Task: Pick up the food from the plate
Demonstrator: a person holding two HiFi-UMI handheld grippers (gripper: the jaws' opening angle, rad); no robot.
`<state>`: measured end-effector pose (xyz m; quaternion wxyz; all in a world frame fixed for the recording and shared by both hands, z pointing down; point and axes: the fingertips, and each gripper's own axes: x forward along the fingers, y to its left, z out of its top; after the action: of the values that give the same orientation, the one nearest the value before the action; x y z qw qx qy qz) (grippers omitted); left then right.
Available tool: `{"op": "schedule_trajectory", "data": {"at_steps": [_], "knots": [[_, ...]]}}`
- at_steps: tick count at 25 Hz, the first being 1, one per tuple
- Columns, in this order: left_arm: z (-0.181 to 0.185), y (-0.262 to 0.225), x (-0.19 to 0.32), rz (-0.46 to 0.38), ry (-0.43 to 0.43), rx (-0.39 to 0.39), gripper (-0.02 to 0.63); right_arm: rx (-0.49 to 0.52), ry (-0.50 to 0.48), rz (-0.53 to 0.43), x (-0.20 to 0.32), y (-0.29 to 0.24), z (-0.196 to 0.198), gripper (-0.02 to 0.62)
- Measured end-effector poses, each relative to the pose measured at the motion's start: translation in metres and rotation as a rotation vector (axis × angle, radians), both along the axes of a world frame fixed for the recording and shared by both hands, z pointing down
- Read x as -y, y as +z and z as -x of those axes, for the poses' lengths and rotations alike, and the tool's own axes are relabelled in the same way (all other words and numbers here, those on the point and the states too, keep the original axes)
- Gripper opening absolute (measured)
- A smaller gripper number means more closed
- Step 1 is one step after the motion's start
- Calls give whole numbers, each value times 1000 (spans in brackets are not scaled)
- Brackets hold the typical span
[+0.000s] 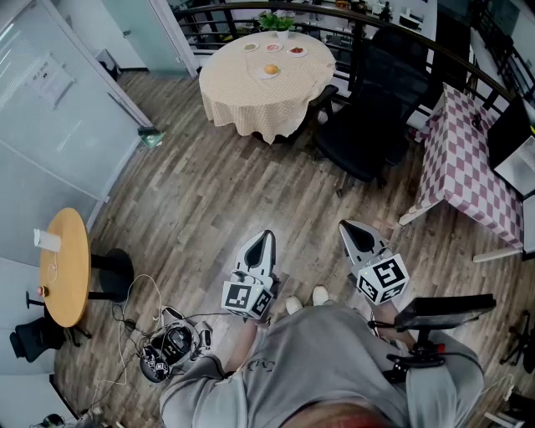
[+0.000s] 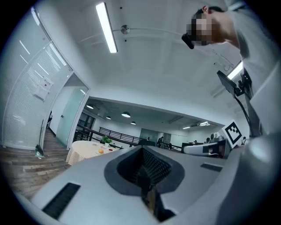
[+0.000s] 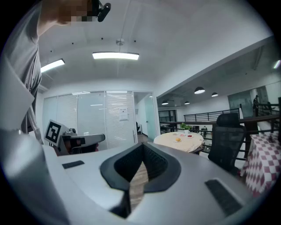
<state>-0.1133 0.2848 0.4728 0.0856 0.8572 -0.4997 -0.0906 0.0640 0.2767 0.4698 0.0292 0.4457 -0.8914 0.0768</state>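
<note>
An orange piece of food (image 1: pixel 272 69) lies on a white plate (image 1: pixel 267 74) on the far round table with a cream cloth (image 1: pixel 251 100). It also shows small in the left gripper view, the food (image 2: pixel 101 150), and in the right gripper view, the food (image 3: pixel 178 139). My left gripper (image 1: pixel 266 237) and right gripper (image 1: pixel 346 224) are held close to my body, far from that table. Both point forward with jaws shut and nothing between them, as seen on the left gripper (image 2: pixel 142 170) and the right gripper (image 3: pixel 141 163).
Other small plates (image 1: pixel 298 51) and a potted plant (image 1: pixel 277 21) share the round table. Black office chairs (image 1: pixel 368 113) stand right of it, a checkered-cloth table (image 1: pixel 468 171) further right. A small wooden table (image 1: pixel 67 267) and a cable tangle (image 1: pixel 167 343) are at the left.
</note>
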Motion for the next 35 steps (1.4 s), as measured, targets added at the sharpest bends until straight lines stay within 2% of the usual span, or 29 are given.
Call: {"op": "schedule_trajectory", "data": {"at_steps": [6,11,16,18,21,28,35], "knots": [[-25,-1,-10,9,59,64,11,15,-23,14,-5,3,-14,6],[-28,1,-14,27,6,65,11,37,-58,-10,2,2,-21,6],[-41,-1,-19,-14,-102,113,11,92,-83,3,17,14,-19,6],[-49,-3,-17,-17,-131,110,11,114,-96,-9,22,13,-20,6],[-60,-9,-19,-14,-139,98,11,117,-86,-31,22,10,-32,6],[-54,-14,-16,-3,-190,76,11,102,-77,20,28,28,-52,6],[-66,-18,3,-11,-177,97,11,106,-66,38,37,43,-71,6]]}}
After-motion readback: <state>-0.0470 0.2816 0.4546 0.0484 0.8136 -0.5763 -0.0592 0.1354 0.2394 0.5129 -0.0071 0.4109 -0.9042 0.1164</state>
